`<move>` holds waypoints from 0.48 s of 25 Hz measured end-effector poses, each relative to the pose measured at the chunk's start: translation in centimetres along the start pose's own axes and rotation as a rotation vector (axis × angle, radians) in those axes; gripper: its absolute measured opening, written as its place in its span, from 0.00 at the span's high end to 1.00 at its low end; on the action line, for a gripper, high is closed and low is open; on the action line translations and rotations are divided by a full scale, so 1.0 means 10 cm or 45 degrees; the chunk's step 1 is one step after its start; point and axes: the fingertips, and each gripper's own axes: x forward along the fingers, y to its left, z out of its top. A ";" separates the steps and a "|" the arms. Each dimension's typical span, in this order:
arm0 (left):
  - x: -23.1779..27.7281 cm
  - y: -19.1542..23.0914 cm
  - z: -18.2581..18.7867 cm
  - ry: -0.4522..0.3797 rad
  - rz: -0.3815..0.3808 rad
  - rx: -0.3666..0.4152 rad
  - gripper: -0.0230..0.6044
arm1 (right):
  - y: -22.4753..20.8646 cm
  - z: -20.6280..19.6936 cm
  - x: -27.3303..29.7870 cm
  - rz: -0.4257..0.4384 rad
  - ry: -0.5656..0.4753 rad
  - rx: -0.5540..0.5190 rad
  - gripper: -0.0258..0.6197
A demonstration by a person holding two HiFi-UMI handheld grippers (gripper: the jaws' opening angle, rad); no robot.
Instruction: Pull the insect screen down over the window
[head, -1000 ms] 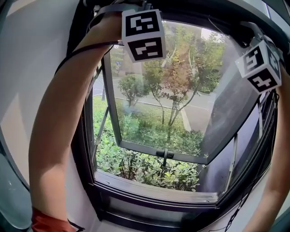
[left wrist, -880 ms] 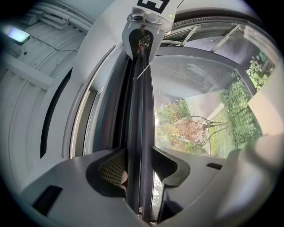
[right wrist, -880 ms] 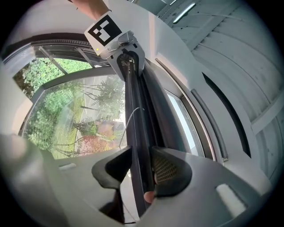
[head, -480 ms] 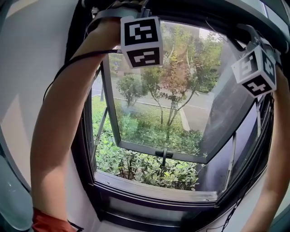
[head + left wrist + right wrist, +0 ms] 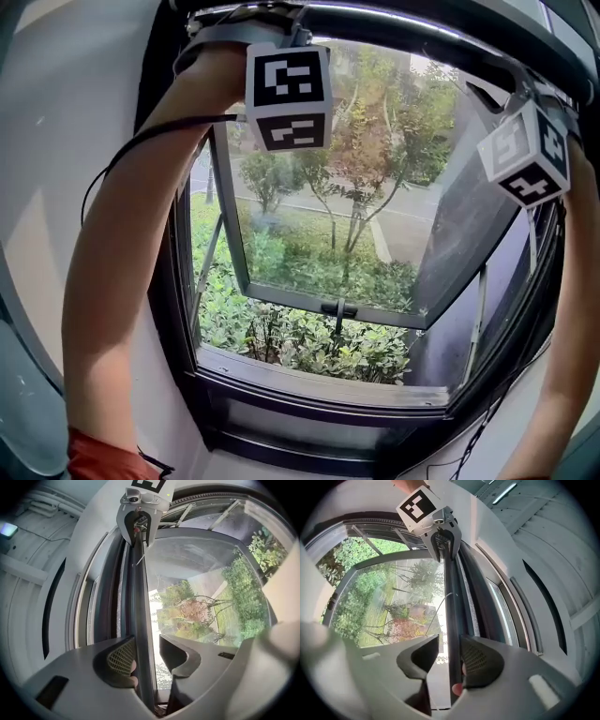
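The insect screen's dark pull bar (image 5: 403, 23) runs along the top of the window opening. Both arms reach up to it; in the head view only the marker cubes show, left (image 5: 288, 94) and right (image 5: 525, 150). In the left gripper view the bar (image 5: 138, 597) passes between the jaws of my left gripper (image 5: 147, 638), against the mesh pad, with a thin gap at the other finger. My right gripper (image 5: 450, 638) straddles the bar (image 5: 452, 602) likewise: the mesh pad touches and daylight shows at the other finger. Its jaws have just been opening with the bar between them.
The glass sash (image 5: 328, 234) is swung outward, its handle (image 5: 339, 307) at the lower rail. The sill (image 5: 319, 384) lies below, with shrubs and trees outside. A dark frame (image 5: 183, 281) and white wall flank the opening. A cable (image 5: 141, 141) hangs across my left arm.
The pull bar has come down into the top of the head view, and both marker cubes have sunk slightly with it.
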 end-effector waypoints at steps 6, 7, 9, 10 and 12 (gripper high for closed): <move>-0.14 -0.15 0.03 0.032 -0.108 0.112 0.71 | 0.21 -0.04 -0.11 0.084 0.011 -0.026 0.72; -0.16 -0.17 0.03 0.028 -0.111 0.118 0.71 | 0.24 -0.04 -0.12 0.090 0.011 -0.026 0.72; -0.19 -0.22 0.03 0.013 -0.110 0.114 0.71 | 0.28 -0.02 -0.15 0.098 0.009 -0.027 0.72; -0.21 -0.24 0.03 0.004 -0.114 0.103 0.71 | 0.30 -0.01 -0.17 0.104 0.007 -0.027 0.72; -0.25 -0.30 0.04 -0.010 -0.133 0.077 0.71 | 0.35 0.00 -0.20 0.127 -0.003 -0.018 0.72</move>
